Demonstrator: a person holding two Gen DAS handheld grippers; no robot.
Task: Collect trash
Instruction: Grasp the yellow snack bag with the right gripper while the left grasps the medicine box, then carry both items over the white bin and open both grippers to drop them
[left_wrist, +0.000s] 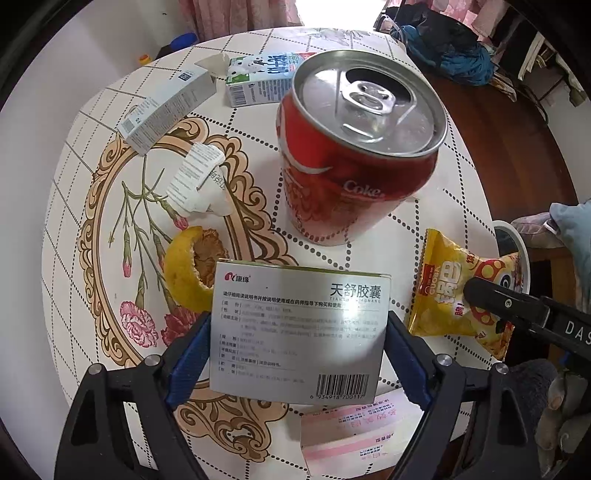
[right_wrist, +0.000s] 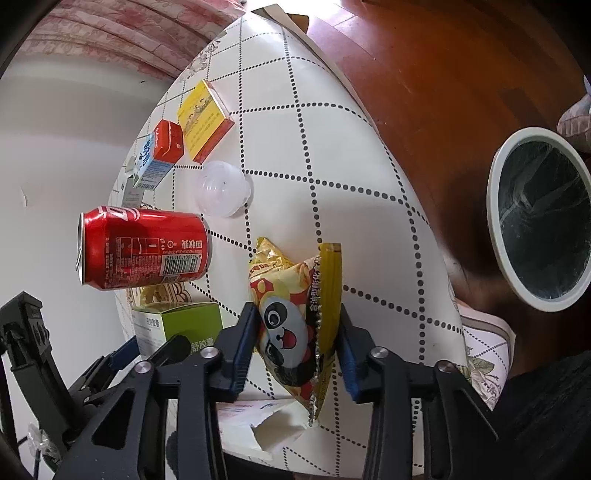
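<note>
From the left wrist we look straight down on a round table (left_wrist: 436, 229) with a dotted grid cloth. Our left gripper (left_wrist: 299, 354) straddles a silver medicine box (left_wrist: 299, 332): its blue pads sit at the box's two sides, jaws wide, and we cannot quite tell whether they press on the card or only touch it. At 12 o'clock from the box stands a red Coke can (left_wrist: 351, 155), upright and dented. A citrus peel (left_wrist: 192, 269) lies at 10 o'clock, just beside the box, with crumpled paper (left_wrist: 199, 181) above it. At 3 o'clock lies a yellow snack bag (left_wrist: 458, 295), with a black finger of the right gripper on it. A pink slip (left_wrist: 351, 435) lies at 6 o'clock.

From the right wrist, our right gripper (right_wrist: 295, 347) is closed tight on that snack bag (right_wrist: 291, 321), both pads pinching its panda-printed middle. The can (right_wrist: 144, 251) is at 10 o'clock, a clear plastic cup (right_wrist: 221, 192) at 11, and the green side of the medicine box (right_wrist: 184, 325) at 9. A white-rimmed bin (right_wrist: 495, 206) with a dark liner sits on the wooden floor at 2 o'clock.
</note>
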